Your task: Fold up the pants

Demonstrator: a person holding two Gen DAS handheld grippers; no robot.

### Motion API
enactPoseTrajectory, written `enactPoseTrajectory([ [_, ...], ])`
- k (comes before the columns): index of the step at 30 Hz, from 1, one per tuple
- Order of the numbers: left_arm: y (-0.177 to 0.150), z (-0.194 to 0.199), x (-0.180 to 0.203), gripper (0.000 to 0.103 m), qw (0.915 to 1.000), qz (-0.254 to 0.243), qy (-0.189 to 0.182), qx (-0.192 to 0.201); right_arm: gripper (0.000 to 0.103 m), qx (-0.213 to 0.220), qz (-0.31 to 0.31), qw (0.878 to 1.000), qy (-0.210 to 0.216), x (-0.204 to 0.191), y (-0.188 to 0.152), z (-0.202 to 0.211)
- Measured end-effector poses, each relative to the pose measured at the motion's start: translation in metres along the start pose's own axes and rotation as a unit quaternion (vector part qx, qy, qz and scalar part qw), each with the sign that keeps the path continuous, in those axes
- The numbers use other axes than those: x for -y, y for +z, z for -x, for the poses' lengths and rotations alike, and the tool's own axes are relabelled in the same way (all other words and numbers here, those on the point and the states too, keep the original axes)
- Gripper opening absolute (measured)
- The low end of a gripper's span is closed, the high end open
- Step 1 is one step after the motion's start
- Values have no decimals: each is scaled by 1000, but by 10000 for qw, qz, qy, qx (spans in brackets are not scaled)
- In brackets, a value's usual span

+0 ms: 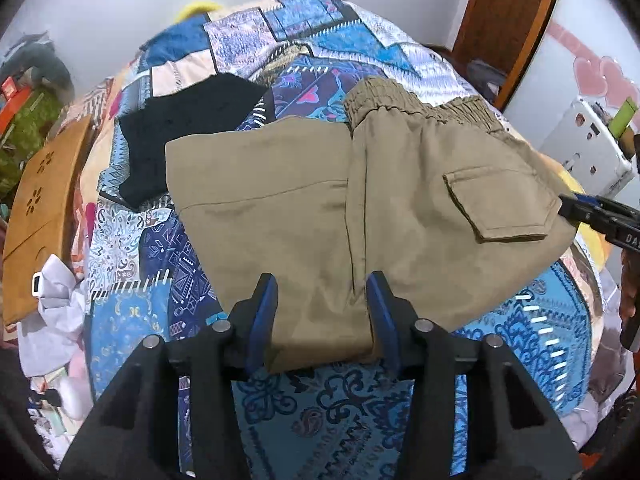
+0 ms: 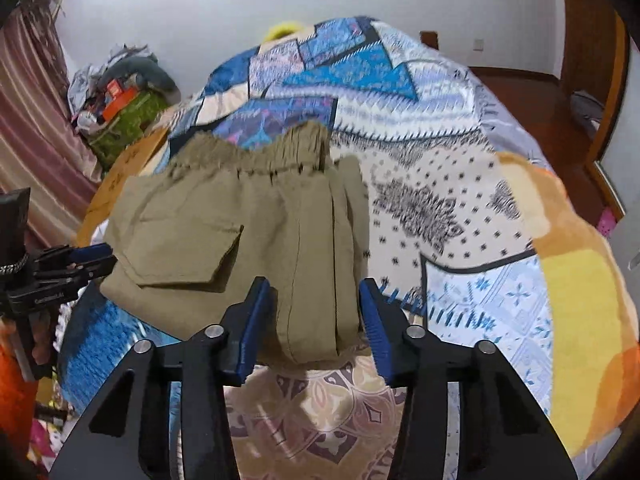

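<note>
Khaki pants (image 1: 280,208) lie folded on the patchwork bed cover (image 1: 320,400), elastic waistband at the far side and a flapped back pocket (image 1: 500,204) facing up. My left gripper (image 1: 321,280) stands open over their near edge, with the flat cloth lying between its blue pads. In the right wrist view the same pants (image 2: 192,220) show stacked folded layers at their right side. My right gripper (image 2: 314,283) is open around that near corner, and a gap shows beside its right pad. Each gripper also shows at the other view's edge: the right gripper (image 1: 592,212), the left gripper (image 2: 80,260).
A black garment (image 1: 188,128) lies on the bed cover (image 2: 460,200) just beyond the pants' left part. A wooden board (image 1: 44,208) and white cloth (image 1: 52,312) sit off the bed's left side. A clutter pile (image 2: 120,92) and a curtain (image 2: 32,120) stand further left.
</note>
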State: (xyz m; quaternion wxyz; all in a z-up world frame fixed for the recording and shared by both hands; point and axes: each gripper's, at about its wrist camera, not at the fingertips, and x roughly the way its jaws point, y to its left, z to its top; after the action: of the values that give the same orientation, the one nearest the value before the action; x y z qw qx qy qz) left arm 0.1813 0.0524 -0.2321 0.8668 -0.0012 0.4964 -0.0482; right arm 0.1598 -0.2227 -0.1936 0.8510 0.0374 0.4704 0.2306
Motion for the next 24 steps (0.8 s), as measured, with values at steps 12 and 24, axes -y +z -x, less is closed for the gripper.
enactPoseTrajectory([
  [12,-22,1,-39,48,9981,481,383,46,35,92,-63,9998,191,5,-9,0],
  [24,20,30,-46,67,9951,239,877,402,36,-133,384,9991,109,4,25,14],
])
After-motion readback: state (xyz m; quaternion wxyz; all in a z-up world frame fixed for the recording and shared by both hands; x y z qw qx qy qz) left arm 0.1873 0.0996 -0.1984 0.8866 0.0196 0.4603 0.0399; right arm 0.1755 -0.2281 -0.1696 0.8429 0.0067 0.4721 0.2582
